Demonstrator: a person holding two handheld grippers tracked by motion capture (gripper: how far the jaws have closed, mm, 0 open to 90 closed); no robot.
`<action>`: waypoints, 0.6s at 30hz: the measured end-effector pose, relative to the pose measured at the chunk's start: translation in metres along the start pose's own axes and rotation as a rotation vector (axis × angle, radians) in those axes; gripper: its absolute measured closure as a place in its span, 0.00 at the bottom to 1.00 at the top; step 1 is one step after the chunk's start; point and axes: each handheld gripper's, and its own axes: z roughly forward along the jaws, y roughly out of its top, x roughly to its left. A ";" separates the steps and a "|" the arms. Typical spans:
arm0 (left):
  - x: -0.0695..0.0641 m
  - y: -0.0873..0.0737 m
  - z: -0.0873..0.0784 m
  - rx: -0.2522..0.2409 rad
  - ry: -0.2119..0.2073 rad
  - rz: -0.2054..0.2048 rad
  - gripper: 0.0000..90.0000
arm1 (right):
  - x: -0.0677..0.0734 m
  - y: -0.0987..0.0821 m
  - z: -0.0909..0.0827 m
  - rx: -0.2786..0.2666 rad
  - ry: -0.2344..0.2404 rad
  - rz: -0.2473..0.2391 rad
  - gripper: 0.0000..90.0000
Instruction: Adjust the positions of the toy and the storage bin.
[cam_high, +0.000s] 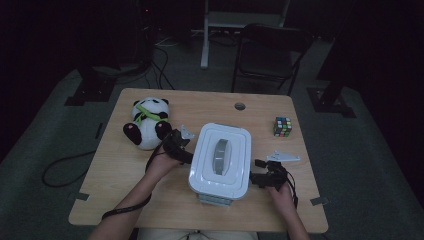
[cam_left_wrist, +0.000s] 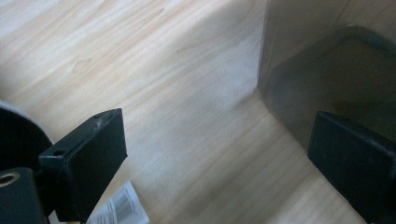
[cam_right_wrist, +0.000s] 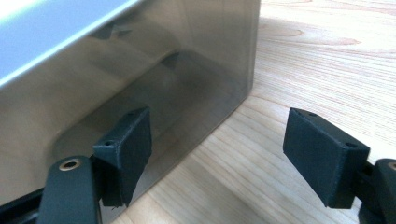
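The storage box sits mid-table, its near end close to the table's near edge. Right gripper and left gripper flank it, both spread, pinching nothing. Uneven squeezing could twist it. The panda, probably clear, crowds far-left; the cube leaves far-right room.

Two hand-held black grippers, bare forearms.
On each gripper blocky black jaws with small screw holes are seen; a brass rivet at the left gripper, a grey three-cornered plate on the right gripper, black cables trailed.
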 end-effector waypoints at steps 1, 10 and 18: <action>0.001 0.001 0.001 -0.002 -0.004 -0.002 0.06 | 0.000 0.000 -0.001 0.003 0.003 0.002 0.26; 0.009 -0.006 0.007 -0.025 -0.019 -0.019 0.06 | 0.003 -0.001 -0.002 0.017 0.047 -0.013 0.25; 0.006 -0.011 0.001 -0.023 -0.010 -0.003 0.06 | -0.001 0.003 -0.001 0.017 0.043 -0.030 0.19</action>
